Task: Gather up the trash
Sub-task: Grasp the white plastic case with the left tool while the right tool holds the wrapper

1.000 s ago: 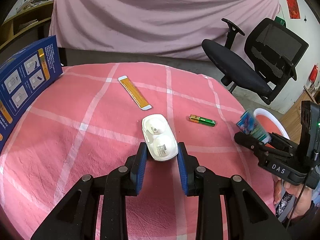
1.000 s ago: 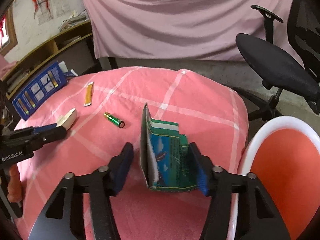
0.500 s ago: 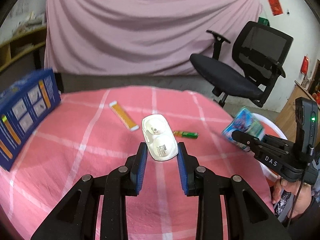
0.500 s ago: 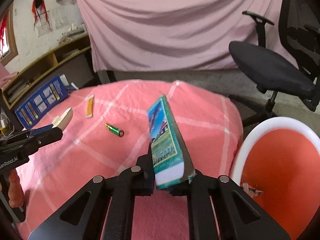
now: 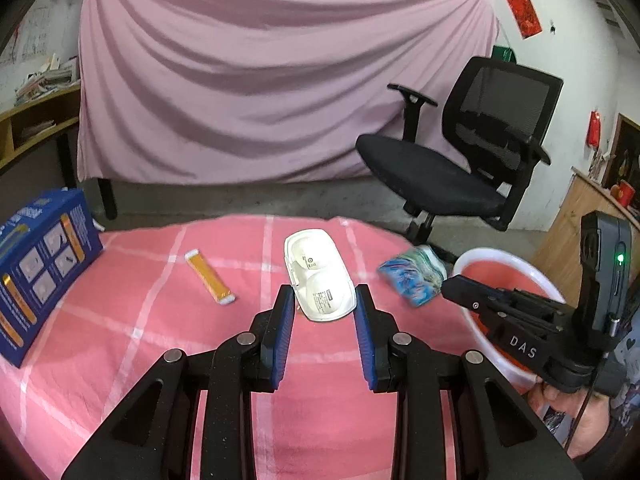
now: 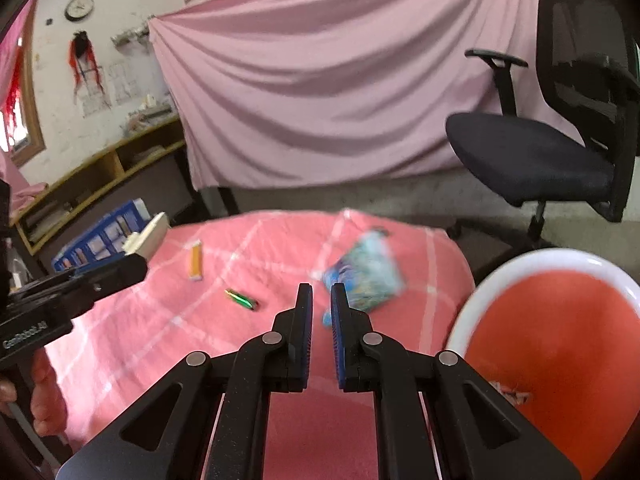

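Note:
My left gripper (image 5: 324, 312) is shut on a white plastic blister tray (image 5: 318, 274) and holds it above the pink table (image 5: 140, 320). It also shows in the right wrist view (image 6: 148, 232). My right gripper (image 6: 320, 300) is nearly closed with nothing between its pads. A blue-green crumpled packet (image 6: 366, 276) is blurred just past its right fingertip, also in the left wrist view (image 5: 412, 276). A red bin with a white rim (image 6: 560, 344) stands at the right. A green battery (image 6: 242, 299) and an orange strip (image 5: 208, 276) lie on the cloth.
A blue box (image 5: 36, 272) stands at the table's left edge. A black office chair (image 5: 460, 160) stands behind the table on the right. A pink curtain (image 5: 280, 80) hangs at the back. Wooden shelves (image 6: 100, 176) line the left wall.
The right gripper's jaws have closed past the packet, which has slipped out and now appears blurred beyond the fingertips. My left gripper has lifted the white tray higher.

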`<control>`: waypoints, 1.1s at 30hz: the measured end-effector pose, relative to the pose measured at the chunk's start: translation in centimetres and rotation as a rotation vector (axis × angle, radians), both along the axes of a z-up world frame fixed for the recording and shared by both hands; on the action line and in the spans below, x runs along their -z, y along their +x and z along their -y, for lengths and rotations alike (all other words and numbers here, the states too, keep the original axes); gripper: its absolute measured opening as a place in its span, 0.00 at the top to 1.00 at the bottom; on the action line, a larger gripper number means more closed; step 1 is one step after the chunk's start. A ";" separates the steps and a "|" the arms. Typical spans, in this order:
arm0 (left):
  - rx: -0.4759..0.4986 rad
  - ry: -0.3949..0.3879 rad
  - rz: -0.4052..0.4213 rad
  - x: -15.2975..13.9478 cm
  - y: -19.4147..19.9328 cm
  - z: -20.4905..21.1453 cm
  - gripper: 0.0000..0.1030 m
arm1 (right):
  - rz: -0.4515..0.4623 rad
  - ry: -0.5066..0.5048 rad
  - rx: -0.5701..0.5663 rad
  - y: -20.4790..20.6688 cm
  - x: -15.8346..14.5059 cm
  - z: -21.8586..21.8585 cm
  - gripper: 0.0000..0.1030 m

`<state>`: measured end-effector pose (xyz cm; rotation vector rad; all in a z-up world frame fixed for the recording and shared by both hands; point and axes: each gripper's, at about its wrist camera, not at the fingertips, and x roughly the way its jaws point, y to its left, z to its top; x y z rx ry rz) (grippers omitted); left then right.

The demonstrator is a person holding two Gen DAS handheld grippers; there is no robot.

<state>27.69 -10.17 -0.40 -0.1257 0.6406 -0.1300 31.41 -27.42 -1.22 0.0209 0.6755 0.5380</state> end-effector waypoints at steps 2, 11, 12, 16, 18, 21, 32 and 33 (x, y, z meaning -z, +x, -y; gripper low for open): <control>-0.006 0.003 -0.035 0.6 0.4 -0.2 0.75 | -0.013 -0.026 0.013 0.1 0.4 -0.1 0.86; -0.037 -0.020 -0.142 2.3 1.5 -2.5 0.76 | -0.011 -0.144 0.042 2.8 1.0 -0.5 0.33; -0.034 -0.025 -0.141 2.4 1.4 -2.6 0.76 | -0.029 -0.152 0.038 3.5 1.4 -0.5 0.33; -0.022 -0.032 -0.145 2.5 1.6 -3.0 0.76 | -0.083 -0.207 0.001 5.1 2.8 -1.3 0.33; -0.016 -0.026 -0.153 2.6 2.0 -3.0 0.76 | -0.076 -0.268 -0.013 5.4 3.2 -2.1 0.33; -0.006 -0.019 -0.170 2.7 2.5 -3.0 0.76 | -0.081 -0.300 -0.019 5.6 3.8 -2.5 0.33; 0.012 -0.057 -0.168 2.7 2.4 -4.2 0.76 | -0.081 -0.249 -0.031 5.4 3.7 -2.1 0.57; 0.013 -0.058 -0.166 2.7 2.2 -4.3 0.77 | -0.077 -0.241 -0.037 5.2 3.6 -2.1 0.59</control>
